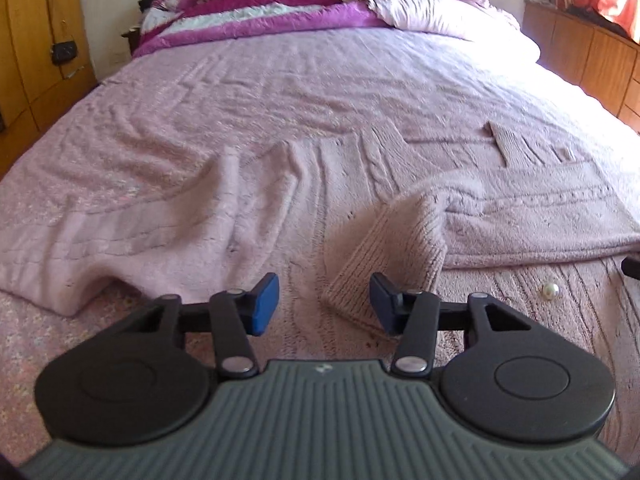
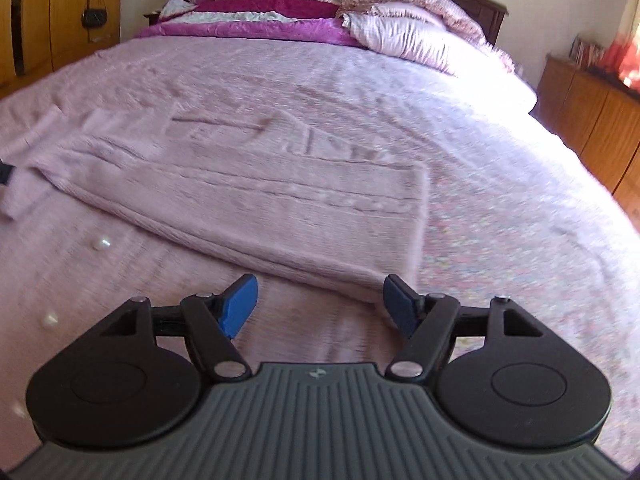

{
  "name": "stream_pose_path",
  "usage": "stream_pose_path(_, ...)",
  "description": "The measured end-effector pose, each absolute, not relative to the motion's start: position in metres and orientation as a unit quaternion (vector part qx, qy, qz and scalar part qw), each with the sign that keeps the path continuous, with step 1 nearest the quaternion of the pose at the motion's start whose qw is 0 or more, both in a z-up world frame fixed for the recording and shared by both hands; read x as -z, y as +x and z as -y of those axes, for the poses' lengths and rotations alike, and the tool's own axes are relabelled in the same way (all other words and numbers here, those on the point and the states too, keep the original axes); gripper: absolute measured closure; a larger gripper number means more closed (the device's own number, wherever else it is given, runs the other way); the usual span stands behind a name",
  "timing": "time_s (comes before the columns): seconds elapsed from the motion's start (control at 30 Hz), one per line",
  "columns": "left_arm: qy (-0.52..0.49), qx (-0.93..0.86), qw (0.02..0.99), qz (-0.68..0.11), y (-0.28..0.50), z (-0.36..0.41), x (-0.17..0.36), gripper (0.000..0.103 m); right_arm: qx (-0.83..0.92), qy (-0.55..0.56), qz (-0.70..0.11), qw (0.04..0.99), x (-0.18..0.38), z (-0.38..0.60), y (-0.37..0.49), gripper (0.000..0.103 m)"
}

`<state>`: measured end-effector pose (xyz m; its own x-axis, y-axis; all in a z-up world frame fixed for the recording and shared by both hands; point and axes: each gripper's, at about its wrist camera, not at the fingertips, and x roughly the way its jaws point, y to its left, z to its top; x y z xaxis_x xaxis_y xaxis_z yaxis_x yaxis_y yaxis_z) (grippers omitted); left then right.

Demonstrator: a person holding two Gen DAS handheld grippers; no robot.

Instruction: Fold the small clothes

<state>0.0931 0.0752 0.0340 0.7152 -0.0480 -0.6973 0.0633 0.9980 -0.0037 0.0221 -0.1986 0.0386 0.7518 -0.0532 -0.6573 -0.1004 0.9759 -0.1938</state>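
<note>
A pink cable-knit sweater [image 1: 280, 184] lies spread on the pink bedspread [image 1: 280, 80]. One sleeve is bent back, and its ribbed cuff [image 1: 384, 256] points toward my left gripper [image 1: 323, 304]. That gripper is open; the cuff's corner lies just ahead of the gap, near the right pad, and neither pad presses on it. In the right wrist view the sweater's body [image 2: 280, 200] lies flat. My right gripper [image 2: 320, 306] is open just in front of the sweater's near edge, whose corner reaches the right fingertip [image 2: 396, 300]. Nothing is gripped.
Small white pearl-like beads [image 1: 550, 291] [image 2: 100, 243] lie on the bedspread near the sweater. Striped magenta quilts and pink pillows [image 1: 304, 4] are piled at the headboard. Wooden wardrobes [image 1: 36, 40] stand on the left and low wooden cabinets [image 1: 592, 52] on the right.
</note>
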Motion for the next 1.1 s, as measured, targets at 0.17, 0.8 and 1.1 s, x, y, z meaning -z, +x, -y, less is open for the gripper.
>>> stream_pose_path(0.17,-0.038,0.067,0.920,-0.385,0.101,-0.076,-0.026,0.051,-0.014,-0.163,-0.345,0.924,-0.032,0.199,0.024,0.027)
stream_pose_path(0.8,0.084,0.070,0.914,-0.391,0.158,-0.071,-0.038,0.093,0.020,-0.176,-0.341,0.923,-0.024,0.235,0.028,0.083)
stream_pose_path(1.1,0.051,0.051,0.916,-0.395,0.152,-0.086,-0.044,0.074,-0.020,-0.074,-0.362,0.929,-0.059,0.250,0.016,0.055)
